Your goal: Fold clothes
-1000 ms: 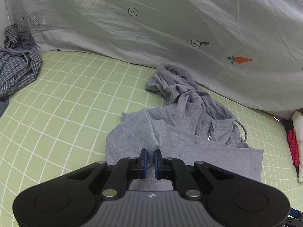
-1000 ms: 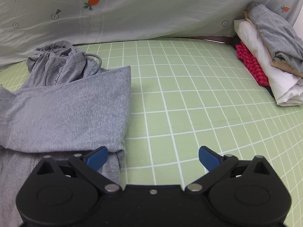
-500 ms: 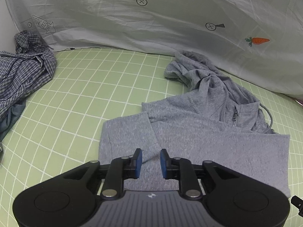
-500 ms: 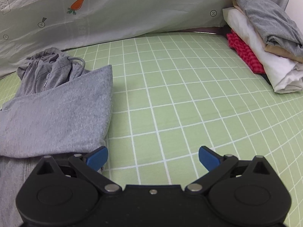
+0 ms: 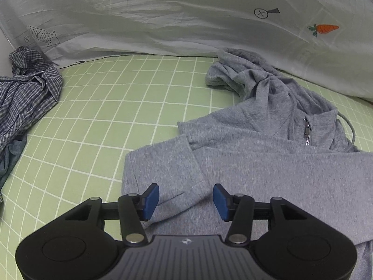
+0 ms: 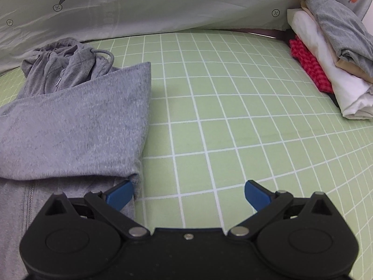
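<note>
Nearest, left gripper [image 5: 186, 198] spread open, blue pads [image 5: 150, 200] hovering over a folded sleeve cuff, clamping nothing. Right gripper [image 6: 187, 192] splayed wide too, left pad [image 6: 120, 193] just beside the folded corner, the other over bare mat. Between both, grey hoodie [image 5: 268, 163]: soft heathered fleece, folded into a flat rectangle, metal zipper pull [image 5: 307, 131], rumpled hood [image 6: 67, 58] with drawcord farther back. Beneath, green mat [image 6: 233, 107] ruled in white squares. Far left, crumpled blue checked shirt [image 5: 25, 93]. Far right, stack of 4 or so folded garments [image 6: 331, 53]. Behind, wrinkled pale sheet [image 5: 163, 16] printed with carrots.
</note>
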